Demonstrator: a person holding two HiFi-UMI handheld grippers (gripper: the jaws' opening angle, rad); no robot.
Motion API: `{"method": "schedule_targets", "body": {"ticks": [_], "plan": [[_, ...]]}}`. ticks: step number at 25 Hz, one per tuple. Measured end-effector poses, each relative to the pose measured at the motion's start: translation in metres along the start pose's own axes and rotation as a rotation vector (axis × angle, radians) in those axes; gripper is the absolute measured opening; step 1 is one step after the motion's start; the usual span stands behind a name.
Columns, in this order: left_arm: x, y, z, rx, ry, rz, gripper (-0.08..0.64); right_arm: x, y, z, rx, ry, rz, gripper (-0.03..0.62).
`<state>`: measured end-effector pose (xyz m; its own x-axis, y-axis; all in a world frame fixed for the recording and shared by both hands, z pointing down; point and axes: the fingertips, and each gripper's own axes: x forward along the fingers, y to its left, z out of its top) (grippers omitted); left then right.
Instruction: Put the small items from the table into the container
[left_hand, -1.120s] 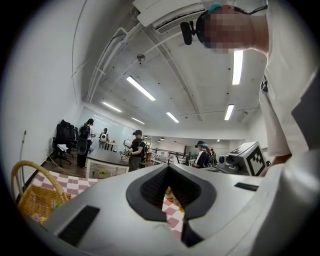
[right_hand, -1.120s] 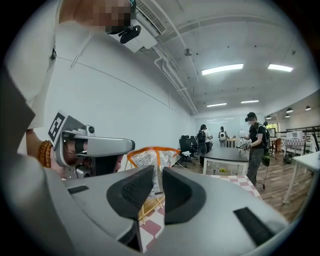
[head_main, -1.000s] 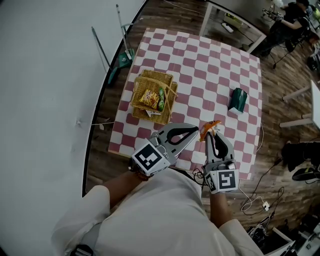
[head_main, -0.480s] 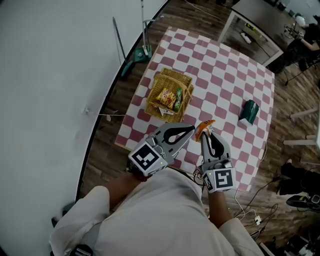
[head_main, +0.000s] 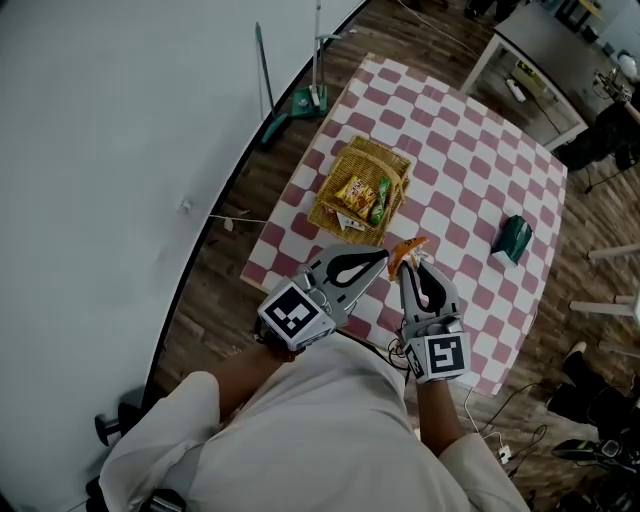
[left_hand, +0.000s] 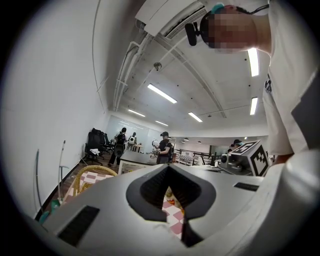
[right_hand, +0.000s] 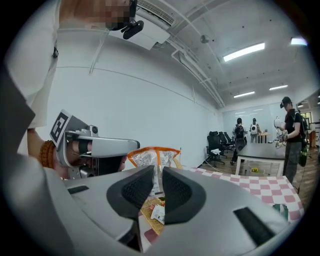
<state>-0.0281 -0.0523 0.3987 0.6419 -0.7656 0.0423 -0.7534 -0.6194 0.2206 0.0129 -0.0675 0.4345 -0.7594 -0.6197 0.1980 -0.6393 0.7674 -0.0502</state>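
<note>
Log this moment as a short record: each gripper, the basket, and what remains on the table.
Left gripper: shut, nothing between the jaws
Right gripper: shut on an orange packet, short of the basket
Basket: wicker, on the checked table, holding snack packets
Left on table: one green packet, well apart from the basket

Orange packet (head_main: 408, 249) held over the tabletop (head_main: 470, 150)
The right gripper (head_main: 409, 268) grips it near the basket (head_main: 385, 152); a green packet (head_main: 513, 238) lies well apart.
</note>
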Motion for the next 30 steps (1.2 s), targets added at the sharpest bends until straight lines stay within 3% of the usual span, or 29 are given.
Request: {"method": "schedule_targets", "body": {"ticks": [13,22,30], "plan": [[-0.005,0.067,-0.022,0.039,0.013,0.091,0.008,0.069,0.009,-0.02,-0.057,0.064,0.071,0.078],[-0.01,0.121,-0.04,0.038,0.052,0.163,0.008,0.132,0.009,-0.043,-0.123,0.178,0.096,0.08],[-0.003,0.154,-0.071,0.015,0.108,0.177,0.008,0.167,0.0,-0.074,-0.145,0.303,0.07,0.08]]}}
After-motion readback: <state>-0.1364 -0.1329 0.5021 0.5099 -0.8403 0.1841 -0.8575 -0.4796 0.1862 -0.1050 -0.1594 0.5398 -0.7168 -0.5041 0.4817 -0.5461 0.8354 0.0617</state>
